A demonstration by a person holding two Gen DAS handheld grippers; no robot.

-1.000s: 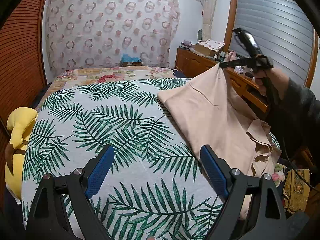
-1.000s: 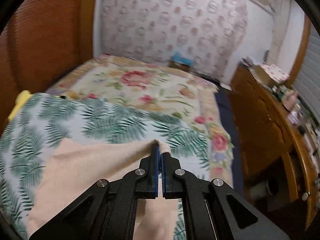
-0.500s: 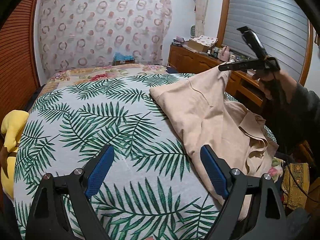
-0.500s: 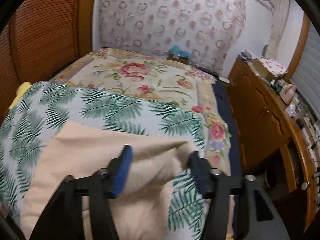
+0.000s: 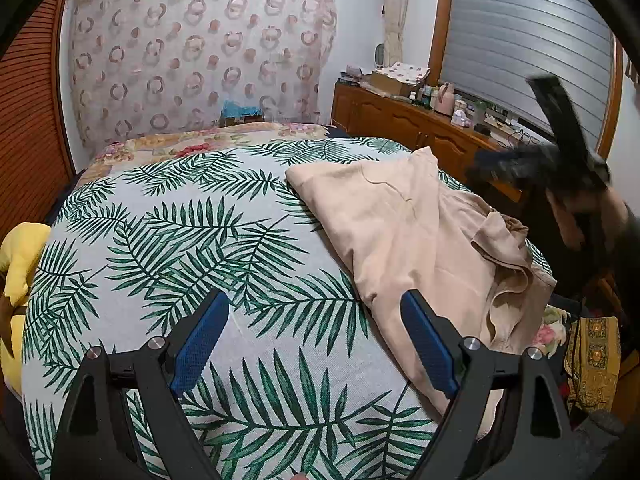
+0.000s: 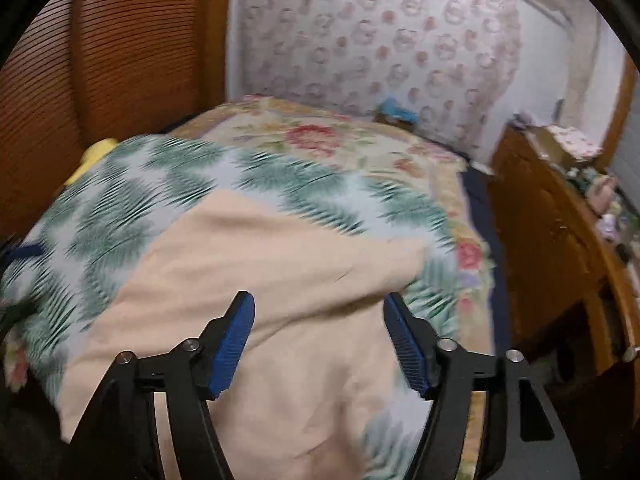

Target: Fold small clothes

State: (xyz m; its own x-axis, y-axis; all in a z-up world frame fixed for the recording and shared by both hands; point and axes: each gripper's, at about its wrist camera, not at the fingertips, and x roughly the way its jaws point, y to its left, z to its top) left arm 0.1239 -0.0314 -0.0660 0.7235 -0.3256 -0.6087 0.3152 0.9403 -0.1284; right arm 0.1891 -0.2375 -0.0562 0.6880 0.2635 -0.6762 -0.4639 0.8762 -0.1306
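One beige garment (image 5: 404,224) lies on the right side of the palm-leaf bedspread (image 5: 192,240), with both tongs open above the bed.

The left gripper (image 5: 314,336) hovers over the near part of the bedspread, its two blue-padded fingers spread wide and holding nothing; the garment's near edge lies just beside its right finger. The right gripper (image 6: 318,338) hangs over the garment, its two fingers likewise parted and empty, the cloth spread below them; this view is blurred. The garment is rumpled at its right edge, where folds bunch near the side of the bed. One yellow soft toy (image 5: 18,256) sits at the bed's left edge. One wooden dresser (image 5: 412,128) with small items on top stands along the right wall, under one shuttered window (image 5: 520,48).
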